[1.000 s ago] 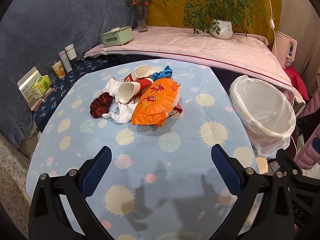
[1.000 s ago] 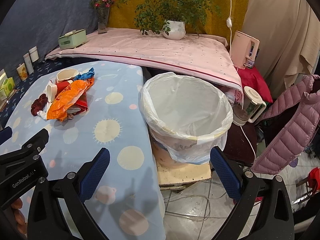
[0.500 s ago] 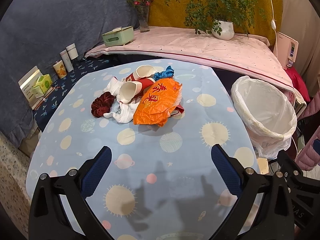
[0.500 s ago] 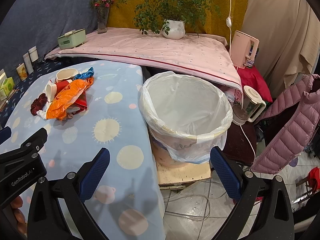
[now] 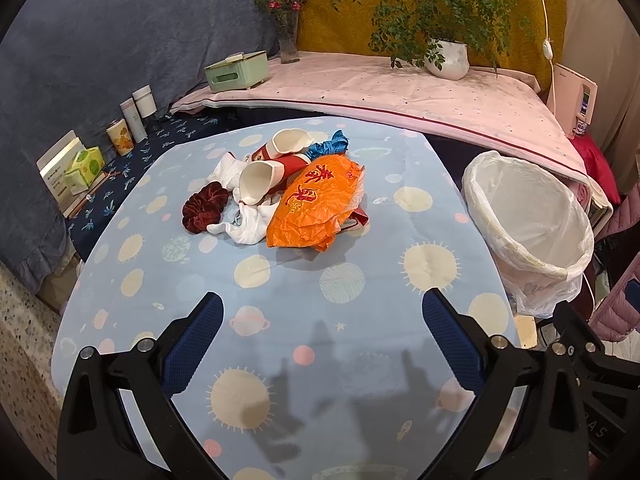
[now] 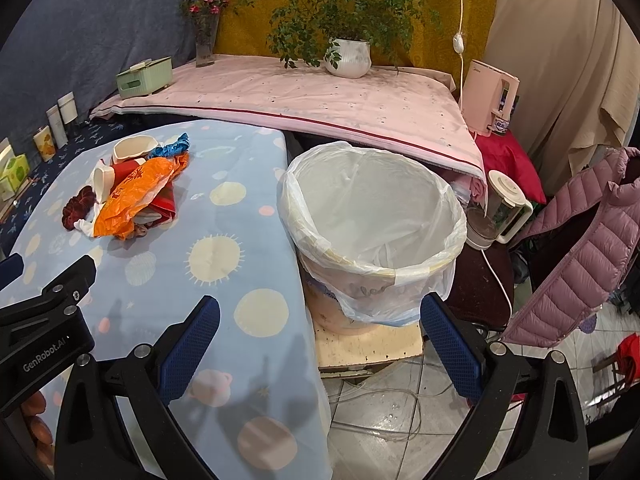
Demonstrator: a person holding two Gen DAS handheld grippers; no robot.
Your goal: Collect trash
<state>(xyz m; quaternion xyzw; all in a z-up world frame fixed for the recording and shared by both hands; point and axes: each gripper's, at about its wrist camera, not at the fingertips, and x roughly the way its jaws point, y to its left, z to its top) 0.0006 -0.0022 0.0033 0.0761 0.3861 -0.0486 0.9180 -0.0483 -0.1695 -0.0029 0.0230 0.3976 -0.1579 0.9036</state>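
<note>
Nothing collected yet.
The trash pile [image 5: 288, 192] lies on the surface [image 5: 280, 320], the bin [image 6: 372, 232] looks empty; both grippers' jaws stand apart, holding nothing.

Trash heap on far-centre of table. Orange plastic bag [image 5: 318, 204], crumpled, red characters printed on it, lies on the near-right of the heap, partly over a red wrapper [image 5: 358, 216]. Two red paper cups with white insides: one [image 5: 262, 180] on its side, mouth facing near-left; the other [image 5: 286, 144] behind it, mouth up and tilted. Blue crinkled wrapper [image 5: 334, 146] at far edge. White crumpled tissue [image 5: 246, 228] near-left, beside the bag. White-lined bin [image 6: 372, 224] stands upright off the table's right edge, open, holding nothing but its liner.
</note>
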